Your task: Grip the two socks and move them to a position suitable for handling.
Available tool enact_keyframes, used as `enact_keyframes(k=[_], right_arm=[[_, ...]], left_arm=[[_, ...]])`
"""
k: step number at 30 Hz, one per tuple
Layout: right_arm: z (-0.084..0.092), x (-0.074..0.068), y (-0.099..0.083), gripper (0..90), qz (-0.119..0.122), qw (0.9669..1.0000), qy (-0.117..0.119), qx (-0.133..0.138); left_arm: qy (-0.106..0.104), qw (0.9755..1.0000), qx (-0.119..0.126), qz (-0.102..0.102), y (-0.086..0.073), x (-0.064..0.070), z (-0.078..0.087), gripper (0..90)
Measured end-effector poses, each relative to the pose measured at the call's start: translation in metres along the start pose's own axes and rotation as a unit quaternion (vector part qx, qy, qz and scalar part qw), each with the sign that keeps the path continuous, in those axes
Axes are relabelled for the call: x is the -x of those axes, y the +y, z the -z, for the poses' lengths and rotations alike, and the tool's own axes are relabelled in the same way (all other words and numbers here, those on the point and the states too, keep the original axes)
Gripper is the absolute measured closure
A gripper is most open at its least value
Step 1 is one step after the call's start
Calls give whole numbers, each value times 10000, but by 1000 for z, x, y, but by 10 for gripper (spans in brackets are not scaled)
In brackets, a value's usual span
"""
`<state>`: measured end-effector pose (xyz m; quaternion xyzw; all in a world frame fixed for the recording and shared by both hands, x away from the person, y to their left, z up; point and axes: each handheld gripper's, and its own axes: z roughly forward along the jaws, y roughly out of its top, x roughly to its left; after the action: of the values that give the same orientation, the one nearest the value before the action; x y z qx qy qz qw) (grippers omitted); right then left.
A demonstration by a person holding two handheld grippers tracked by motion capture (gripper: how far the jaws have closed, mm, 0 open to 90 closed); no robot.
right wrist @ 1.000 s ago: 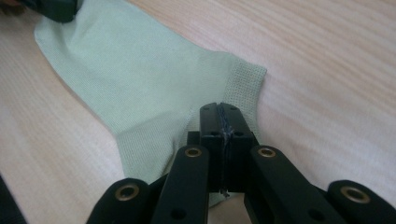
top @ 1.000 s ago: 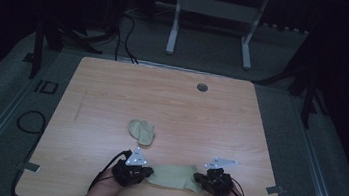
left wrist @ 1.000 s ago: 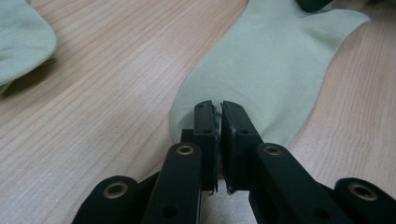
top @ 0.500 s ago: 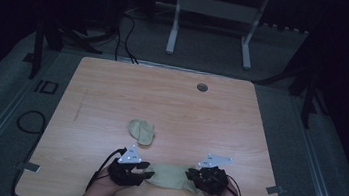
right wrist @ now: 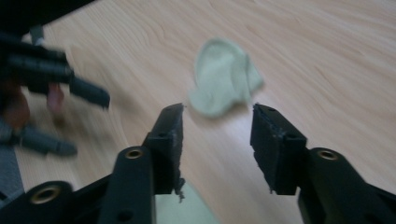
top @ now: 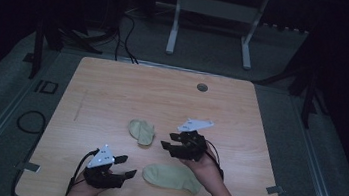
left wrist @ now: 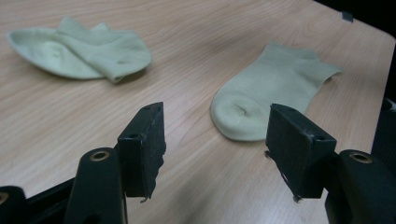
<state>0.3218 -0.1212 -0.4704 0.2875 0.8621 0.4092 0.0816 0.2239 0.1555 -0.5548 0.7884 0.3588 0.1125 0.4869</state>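
On the wooden table point(top: 113, 90) the flat sock point(top: 171, 177) lies between both just-opening, empty tools point(top: 126, 166)

right gripper view blurs the folded sock point(right wrist: 226, 77) and left gripper point(right wrist: 70, 84).

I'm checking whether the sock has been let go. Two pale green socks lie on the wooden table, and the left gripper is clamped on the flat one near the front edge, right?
Not quite. In the left gripper view the left gripper has open jaws with nothing between them; the flat sock lies free on the wooden table beyond them. The folded sock does lie there too.
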Motion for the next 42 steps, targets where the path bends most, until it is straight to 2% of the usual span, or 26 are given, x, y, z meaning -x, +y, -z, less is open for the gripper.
enact_keyframes(k=[2, 4, 6, 8, 12, 14, 15, 16, 17, 19, 23, 26, 27, 28, 31, 34, 37, 39, 42], right_arm=[[-13, -2, 13, 501, -26, 10000, 14, -31], [-25, -2, 23, 482, 0, 10000, 41, -81], [-40, -2, 32, 479, -40, 9999, 20, -140], [-56, -2, 41, 460, -61, 9996, -12, -273], [-88, 1, 51, 420, -160, 9985, -170, -490], [-103, 3, 53, 397, -194, 9979, -251, -569], [-103, 3, 53, 397, -194, 9979, -251, -569], [-110, 3, 53, 380, -190, 9973, -340, -619], [-125, 6, 50, 367, -219, 9959, -504, -717], [-136, 8, 46, 356, -230, 9943, -649, -818], [-153, 10, 37, 354, -264, 9920, -751, -976], [-161, 7, 30, 359, -61, 9903, -846, -1101], [-162, 4, 28, 370, 78, 9901, -917, -1061], [-161, 3, 28, 403, 91, 9901, -915, -1060], [-159, -1, 29, 599, 200, 9900, -850, -1112], [-159, -5, 30, 731, 391, 9889, -824, -1177], [-158, -6, 32, 776, 507, 9875, -815, -1253], [-157, -5, 33, 781, 485, 9877, -782, -1263], [-140, -1, 37, 784, 396, 9905, -638, -1148]], left_arm=[[1, 10000, 35, 72, -2, -1, 4, 328], [82, 9999, 70, 55, -4, -1, 6, 305], [249, 9996, 83, 71, -6, -1, 8, 250], [293, 9994, 75, 154, -8, -3, 8, 166], [435, 9988, 138, 178, -10, -5, 9, 141], [436, 9987, 149, 197, -12, -5, 10, 132], [436, 9987, 149, 197, -12, -5, 10, 133], [483, 9987, 100, 131, -13, -4, 10, 133], [498, 9987, 78, 117, -14, -4, 10, 133], [500, 9986, 62, 134, -14, -4, 10, 134], [489, 9985, 130, 230, -15, -5, 12, 139], [501, 9984, 120, 247, -16, -6, 12, 140], [506, 9984, 110, 242, -16, -6, 11, 140], [527, 9983, 106, 239, -16, -6, 11, 140], [495, 9982, 102, 313, -17, -7, 10, 140], [489, 9981, 132, 350, -16, -7, 11, 140], [527, 9978, 155, 360, -17, -8, 12, 140], [530, 9978, 151, 372, -17, -9, 12, 140], [552, 9979, 103, 320, -18, -9, 10, 140]])
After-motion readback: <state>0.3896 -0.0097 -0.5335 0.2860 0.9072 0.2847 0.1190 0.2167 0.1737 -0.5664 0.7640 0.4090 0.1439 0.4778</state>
